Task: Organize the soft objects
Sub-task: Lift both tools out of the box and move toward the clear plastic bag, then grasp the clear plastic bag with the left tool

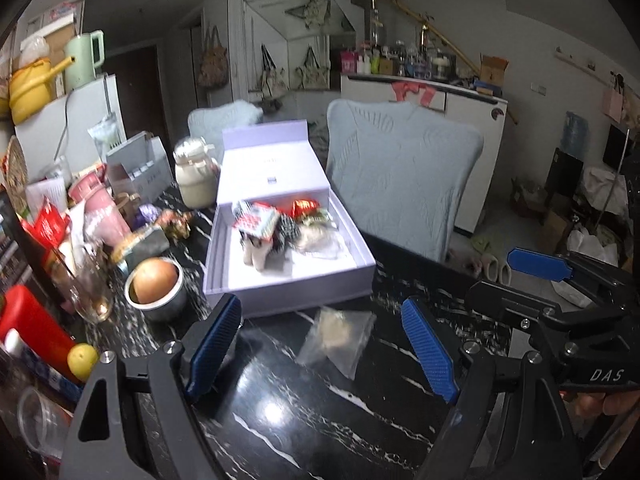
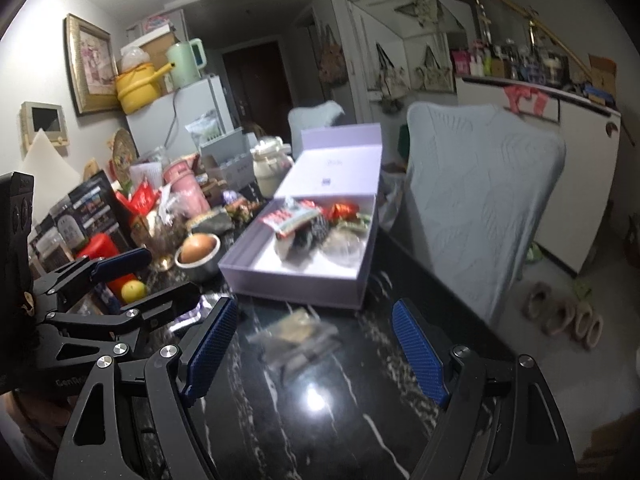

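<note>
- Lying flat on the black marble table [image 1: 280, 420], a small clear packet [image 1: 338, 342] with something tan inside sits just in front of the open lilac box [image 1: 288, 292], not touching it.
- The left gripper [image 1: 320, 346] hangs above the table with its blue pads wide apart; the packet shows between them in the left wrist view, and neither pad touches it.
- The right gripper [image 2: 314, 350] is likewise spread wide and empty, with the blurred packet [image 2: 296, 338] seen between its pads and clear of both.
- Each gripper shows in the other's view: the right one at the right edge of the left view, the left one at the left edge of the right view, both with pads apart.
- Inside the box lie a black-and-white checked soft toy [image 1: 264, 240] with a red-and-white tag, red foil wrappers [image 1: 306, 206], and a pale bagged item [image 1: 316, 240].
- The box lid [image 1: 272, 164] stands folded back behind it.
- Left of the box, a metal bowl [image 1: 164, 304] holds an onion [image 1: 155, 280], near a yellow lemon [image 1: 82, 360] and a cream jar [image 1: 196, 176].
- A chair with a pale blue cover [image 1: 400, 176] stands beyond the table.
</note>
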A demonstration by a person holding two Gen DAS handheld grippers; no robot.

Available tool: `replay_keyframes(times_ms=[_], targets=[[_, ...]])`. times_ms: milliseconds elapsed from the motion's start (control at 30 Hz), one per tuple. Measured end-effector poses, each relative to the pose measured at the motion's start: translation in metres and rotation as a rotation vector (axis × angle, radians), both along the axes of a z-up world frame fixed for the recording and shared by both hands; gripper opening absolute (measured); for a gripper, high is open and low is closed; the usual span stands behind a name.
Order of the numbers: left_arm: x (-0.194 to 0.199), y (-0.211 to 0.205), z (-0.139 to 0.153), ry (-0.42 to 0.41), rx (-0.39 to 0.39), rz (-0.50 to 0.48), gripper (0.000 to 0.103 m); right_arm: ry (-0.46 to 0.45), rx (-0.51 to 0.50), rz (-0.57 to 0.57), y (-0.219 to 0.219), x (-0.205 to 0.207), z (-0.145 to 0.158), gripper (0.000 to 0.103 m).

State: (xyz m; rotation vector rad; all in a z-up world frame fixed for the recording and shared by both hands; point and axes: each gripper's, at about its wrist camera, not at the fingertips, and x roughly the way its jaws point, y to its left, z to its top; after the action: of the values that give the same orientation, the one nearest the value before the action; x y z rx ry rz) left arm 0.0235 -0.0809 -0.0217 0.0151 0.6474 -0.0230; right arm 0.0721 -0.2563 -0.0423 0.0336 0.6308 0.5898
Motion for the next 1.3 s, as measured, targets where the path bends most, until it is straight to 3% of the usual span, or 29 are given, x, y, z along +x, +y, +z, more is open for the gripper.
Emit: replay_keyframes(times_ms=[667, 1233, 1300], targets=[[0.047, 0.0, -0.091, 0.233, -0.064, -0.026, 0.083, 0.174, -0.019, 0.029, -0.003, 0.027, -0.081, 0.08], [0.112, -0.005, -0.145, 0.386, -0.056, -0.092, 0.083, 0.258, -0.035, 0.054, -0.001, 0.067, -0.108, 0.081], [0.114, -0.006, -0.147, 0.376, -0.029, -0.091, 0.083, 0.268, -0.035, 0.054, -0.001, 0.07, -0.11, 0.081]])
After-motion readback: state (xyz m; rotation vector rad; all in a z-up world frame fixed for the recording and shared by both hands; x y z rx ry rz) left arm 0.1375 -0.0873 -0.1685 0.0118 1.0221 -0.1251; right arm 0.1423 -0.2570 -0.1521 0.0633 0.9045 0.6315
